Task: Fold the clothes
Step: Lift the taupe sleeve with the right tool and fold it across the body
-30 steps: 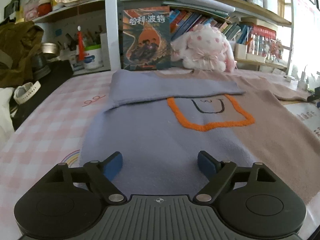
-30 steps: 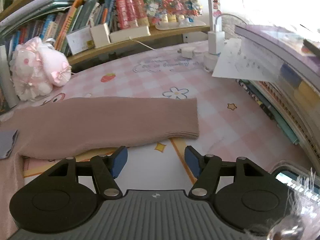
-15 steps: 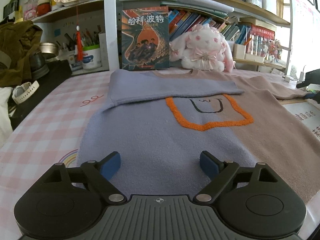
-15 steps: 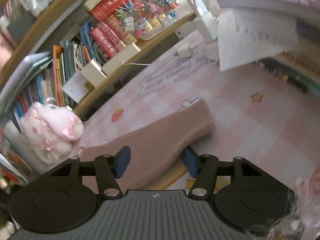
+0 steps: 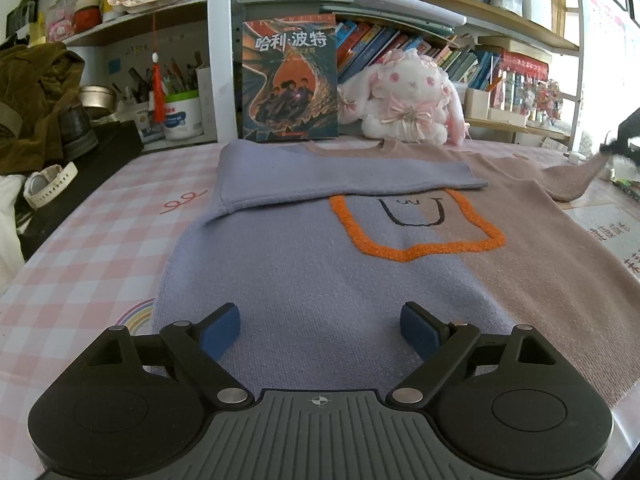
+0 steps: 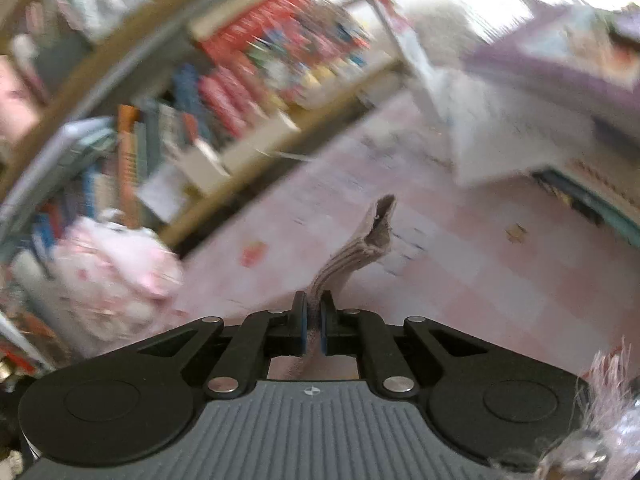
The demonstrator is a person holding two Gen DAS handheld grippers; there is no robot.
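A two-tone sweater (image 5: 360, 264), lavender on the left and dusty pink on the right, lies flat on the checked table with an orange outline motif on its chest. Its lavender sleeve (image 5: 340, 178) is folded across the top. My left gripper (image 5: 320, 326) is open and empty, low over the sweater's lower hem. My right gripper (image 6: 314, 316) is shut on the pink sleeve (image 6: 360, 248), whose cuff sticks up past the fingers. In the left wrist view that sleeve (image 5: 576, 178) is lifted at the far right.
A Harry Potter book (image 5: 290, 80) and a plush rabbit (image 5: 404, 100) stand behind the sweater under bookshelves. A watch (image 5: 48, 184) and brown clothing (image 5: 36, 96) lie at the left. Papers (image 5: 612, 236) lie at the right. The right wrist view is motion-blurred.
My right gripper has closed on the pink sleeve's cuff end and lifted it off the table, swinging fast. My left gripper has stayed open and nearly still.
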